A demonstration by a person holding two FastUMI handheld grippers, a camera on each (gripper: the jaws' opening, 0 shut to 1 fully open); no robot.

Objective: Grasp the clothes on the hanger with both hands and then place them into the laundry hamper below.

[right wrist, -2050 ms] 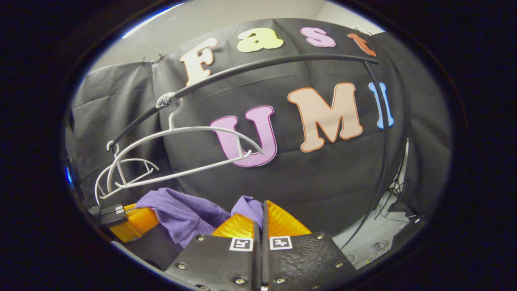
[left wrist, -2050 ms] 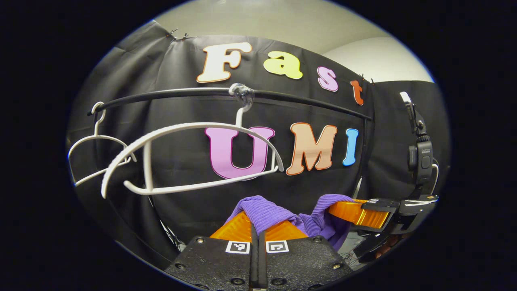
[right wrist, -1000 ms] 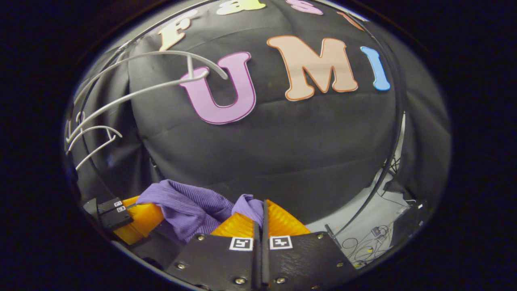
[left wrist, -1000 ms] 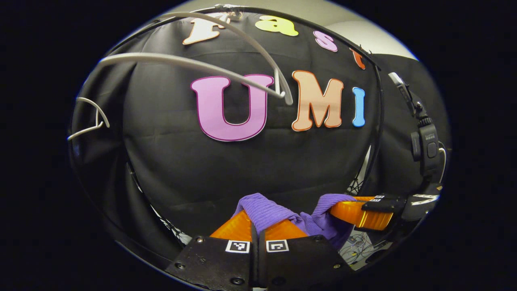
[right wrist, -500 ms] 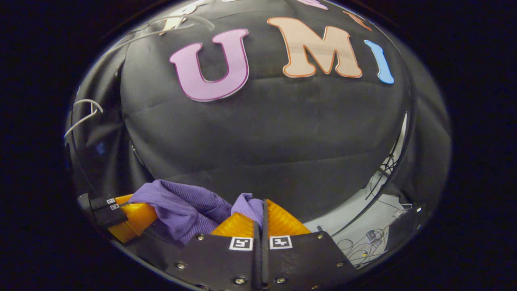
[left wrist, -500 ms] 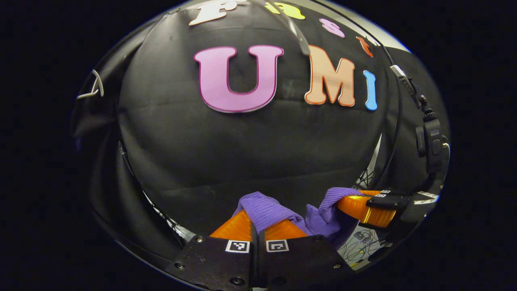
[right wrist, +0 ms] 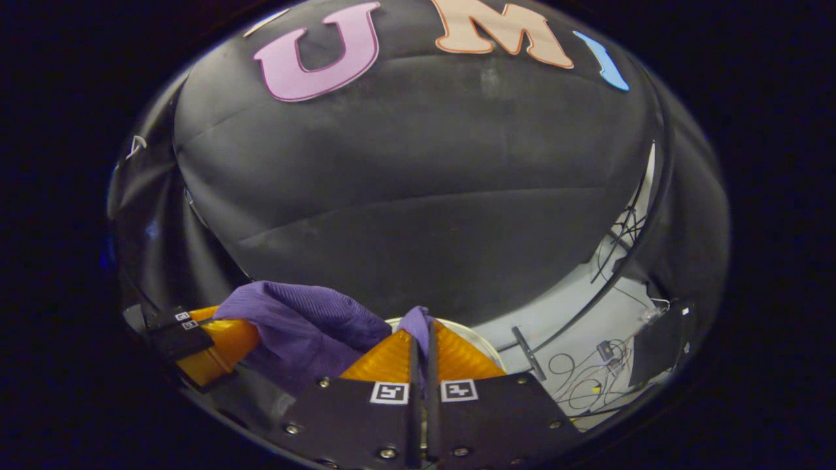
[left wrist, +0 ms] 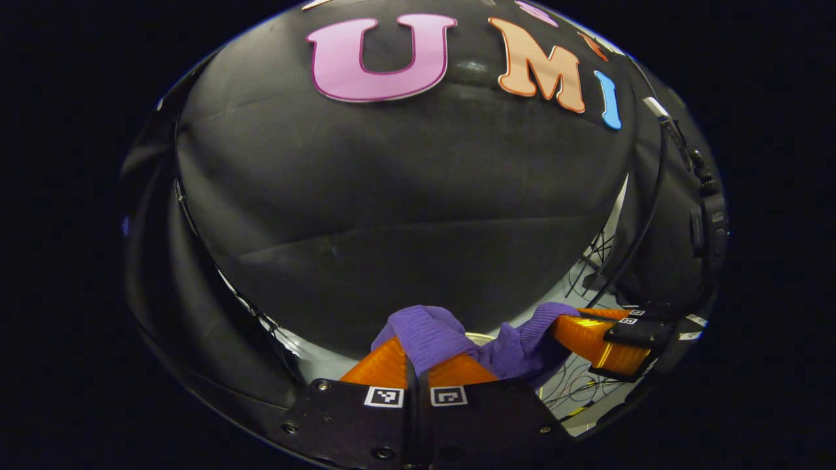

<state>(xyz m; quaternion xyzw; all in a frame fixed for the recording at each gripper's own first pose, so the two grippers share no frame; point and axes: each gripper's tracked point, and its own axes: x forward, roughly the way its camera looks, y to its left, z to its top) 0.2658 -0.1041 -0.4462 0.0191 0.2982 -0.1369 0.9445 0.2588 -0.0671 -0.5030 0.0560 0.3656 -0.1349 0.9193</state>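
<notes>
Both the left gripper (left wrist: 417, 365) and the right gripper (right wrist: 421, 349) had their jaws closed on the purple garment (right wrist: 304, 326), slung between them. Best lowered level, over the pale hamper rim (right wrist: 480, 339) just beyond, before releasing.

Garment (left wrist: 431, 333) is purple w/ fine ribbed knit, same purple in right gripper view (right wrist: 307, 323). Left gripper (left wrist: 417, 356): translucent orange fingers (left wrist: 382, 365), black body w/ small black-and-white square markers. Right gripper (right wrist: 421, 346): same colours, orange fingers (right wrist: 385, 359) w/ ridged texture, black-and-white markers. Hamper rim (right wrist: 480, 339) behind fingers looks pale, whitish. Floor (right wrist: 575, 339) is light grey w/ thin black cables (right wrist: 581, 378).
</notes>
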